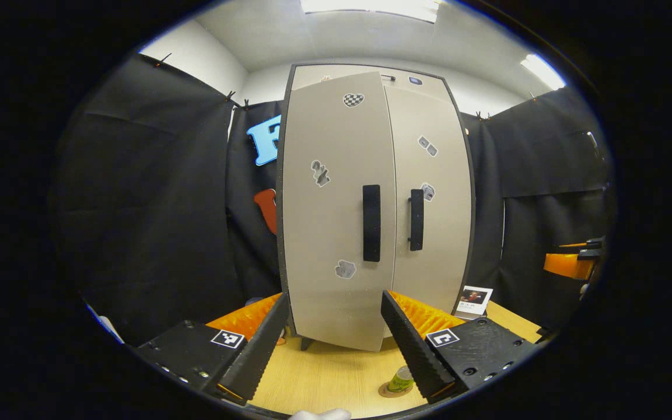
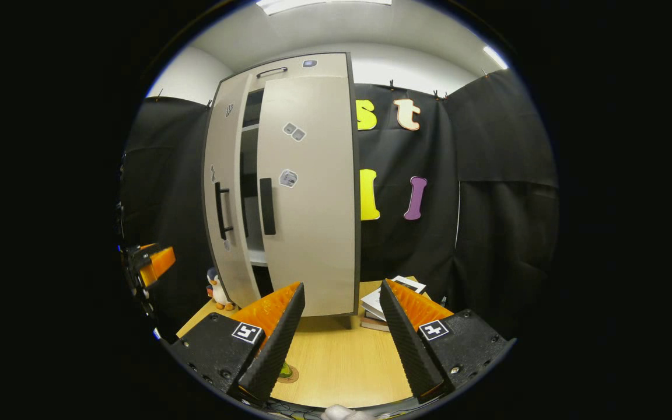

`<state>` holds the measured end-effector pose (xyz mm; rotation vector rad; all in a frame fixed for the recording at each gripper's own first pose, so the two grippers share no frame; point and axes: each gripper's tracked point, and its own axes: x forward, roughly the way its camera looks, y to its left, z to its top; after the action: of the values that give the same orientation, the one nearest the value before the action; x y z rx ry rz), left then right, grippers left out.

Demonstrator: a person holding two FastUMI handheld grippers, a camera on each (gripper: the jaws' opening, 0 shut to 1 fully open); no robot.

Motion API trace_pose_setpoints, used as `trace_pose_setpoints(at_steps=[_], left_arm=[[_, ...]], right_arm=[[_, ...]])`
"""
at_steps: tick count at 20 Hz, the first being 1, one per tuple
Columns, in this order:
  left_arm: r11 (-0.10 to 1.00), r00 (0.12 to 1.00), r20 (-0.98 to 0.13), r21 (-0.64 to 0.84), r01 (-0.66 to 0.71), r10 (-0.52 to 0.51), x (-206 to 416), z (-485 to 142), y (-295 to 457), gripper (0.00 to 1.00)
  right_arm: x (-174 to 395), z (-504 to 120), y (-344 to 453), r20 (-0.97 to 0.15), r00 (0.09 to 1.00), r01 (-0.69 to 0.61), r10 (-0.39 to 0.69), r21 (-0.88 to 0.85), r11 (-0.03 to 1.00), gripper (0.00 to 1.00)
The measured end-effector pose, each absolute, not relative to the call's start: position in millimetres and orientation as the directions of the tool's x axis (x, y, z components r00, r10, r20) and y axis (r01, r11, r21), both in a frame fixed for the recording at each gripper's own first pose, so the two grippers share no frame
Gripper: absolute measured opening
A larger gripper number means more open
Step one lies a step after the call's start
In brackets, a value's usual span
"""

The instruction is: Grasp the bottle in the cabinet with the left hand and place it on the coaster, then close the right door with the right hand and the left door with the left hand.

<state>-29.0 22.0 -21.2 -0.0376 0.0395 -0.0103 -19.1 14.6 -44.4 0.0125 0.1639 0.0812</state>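
The beige cabinet stands on the wooden table (image 1: 336, 373). Its right door (image 1: 432, 233) lies flat against the frame. Its left door (image 1: 330, 175) stands a little ajar, its edge out in front of the right one. The right gripper view shows a dark gap with shelves between the left door (image 2: 226, 192) and the right door (image 2: 312, 204). A small green bottle (image 1: 400, 380) stands on a round coaster (image 1: 391, 392) near the table's front, also seen as the bottle (image 2: 284, 370) half behind a finger. My left gripper (image 1: 334, 297) is open in front of the left door, holding nothing. My right gripper (image 2: 342, 286) is open and empty.
A penguin toy (image 2: 217, 289) stands left of the cabinet's foot. Stacked books (image 2: 381, 304) lie to its right, with a photo card (image 1: 474, 300) nearby. Black door handles (image 1: 371, 223) sit at mid height. The other gripper (image 1: 572, 263) shows at the right edge.
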Motion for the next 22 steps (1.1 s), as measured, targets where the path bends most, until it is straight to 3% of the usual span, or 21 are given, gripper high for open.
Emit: trace_pose_setpoints(at_steps=[22], left_arm=[[0.998,0.998,-0.047,-0.058,0.029,-0.032,-37,-9,9,0.99]], right_arm=[[-16,-43,38,-0.159,0.977,-0.144,0.14,-0.013,0.99,0.8]])
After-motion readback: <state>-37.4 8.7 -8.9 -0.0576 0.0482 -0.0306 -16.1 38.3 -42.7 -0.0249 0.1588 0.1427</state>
